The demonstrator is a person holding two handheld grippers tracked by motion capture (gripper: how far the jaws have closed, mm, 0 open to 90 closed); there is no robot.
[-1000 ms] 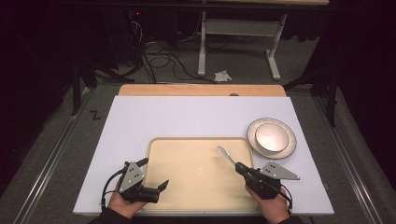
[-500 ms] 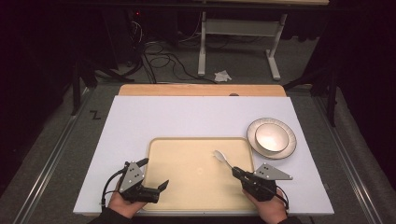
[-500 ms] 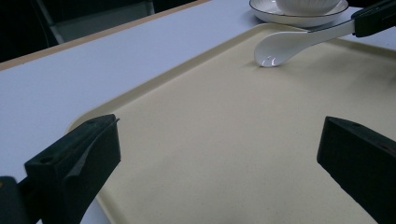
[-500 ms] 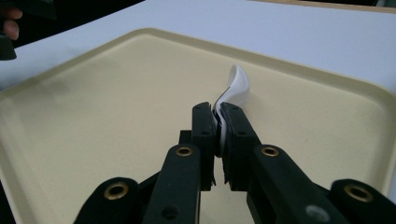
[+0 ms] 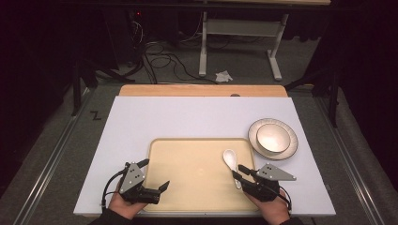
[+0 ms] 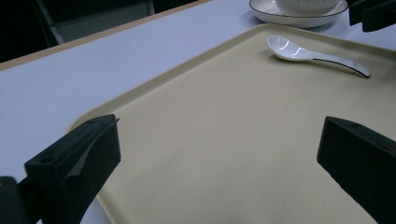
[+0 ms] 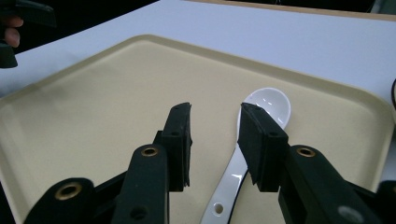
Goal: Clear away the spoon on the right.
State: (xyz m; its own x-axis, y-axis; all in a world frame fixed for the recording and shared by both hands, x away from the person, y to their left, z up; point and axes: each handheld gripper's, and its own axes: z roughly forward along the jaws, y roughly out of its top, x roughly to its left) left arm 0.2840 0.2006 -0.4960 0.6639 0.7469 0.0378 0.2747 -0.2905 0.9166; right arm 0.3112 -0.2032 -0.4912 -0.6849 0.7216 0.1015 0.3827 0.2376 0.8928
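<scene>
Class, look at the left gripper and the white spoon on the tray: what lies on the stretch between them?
Nothing: the left gripper view shows bare tray surface running from the left gripper with its open jaws up to the spoon. The high view agrees.

Your high view looks forward and down from above your side of the bench (image 5: 202, 117), far enough back to take in the whole top and the floor beyond. Your left gripper view sits low and close over the tray (image 6: 224, 140), facing along its own fingers (image 6: 74, 163) toward the spoon (image 6: 317, 56) far ahead of them. Your right gripper view rides just as low, with the same spoon lying just beyond and beneath its fingers (image 7: 180, 140). All three views share the tray and spoon.
</scene>
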